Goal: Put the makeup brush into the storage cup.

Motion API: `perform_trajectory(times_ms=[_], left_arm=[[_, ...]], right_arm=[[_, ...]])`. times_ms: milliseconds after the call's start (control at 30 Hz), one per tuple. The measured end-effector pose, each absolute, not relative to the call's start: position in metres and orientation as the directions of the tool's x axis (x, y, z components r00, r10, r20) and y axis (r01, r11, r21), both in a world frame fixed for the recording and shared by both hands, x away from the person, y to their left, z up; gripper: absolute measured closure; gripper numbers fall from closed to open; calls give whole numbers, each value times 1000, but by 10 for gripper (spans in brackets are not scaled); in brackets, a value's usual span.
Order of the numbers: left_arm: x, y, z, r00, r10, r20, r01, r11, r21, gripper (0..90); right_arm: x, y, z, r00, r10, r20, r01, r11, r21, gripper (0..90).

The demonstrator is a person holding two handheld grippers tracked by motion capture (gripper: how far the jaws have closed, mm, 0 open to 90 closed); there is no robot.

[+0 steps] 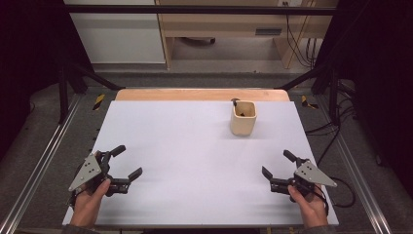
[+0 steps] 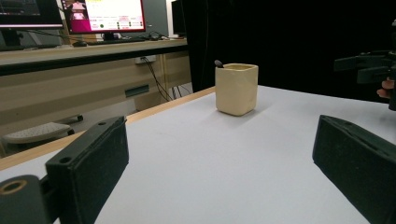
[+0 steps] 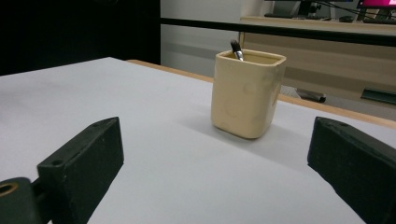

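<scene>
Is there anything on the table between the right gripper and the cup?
No. In the high view, bare white table lies between the right gripper and the cup.

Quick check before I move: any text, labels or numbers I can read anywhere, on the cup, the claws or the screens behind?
No text can be read.
Cup: plain cream, no label or print on the sides in view.
Left claw and right claw: no markings to be seen.
Monitor behind the table: coloured blocks and lines of text, too small and blurred to read.
Hazard stripes on the floor: black and yellow, no words.
</scene>
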State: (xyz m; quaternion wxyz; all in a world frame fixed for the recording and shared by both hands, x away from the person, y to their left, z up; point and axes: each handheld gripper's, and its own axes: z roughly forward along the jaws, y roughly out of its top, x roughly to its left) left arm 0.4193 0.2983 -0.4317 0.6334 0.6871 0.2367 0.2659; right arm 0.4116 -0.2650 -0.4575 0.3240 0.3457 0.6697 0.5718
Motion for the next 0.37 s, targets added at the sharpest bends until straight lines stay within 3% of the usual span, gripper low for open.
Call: perform_trajectory(times_ms=[367], left_arm=[[417, 299, -431, 743, 667, 59, -11, -75, 997, 17]], right_arm=[[416, -256, -463, -578, 813, -69, 70, 134, 988, 26]])
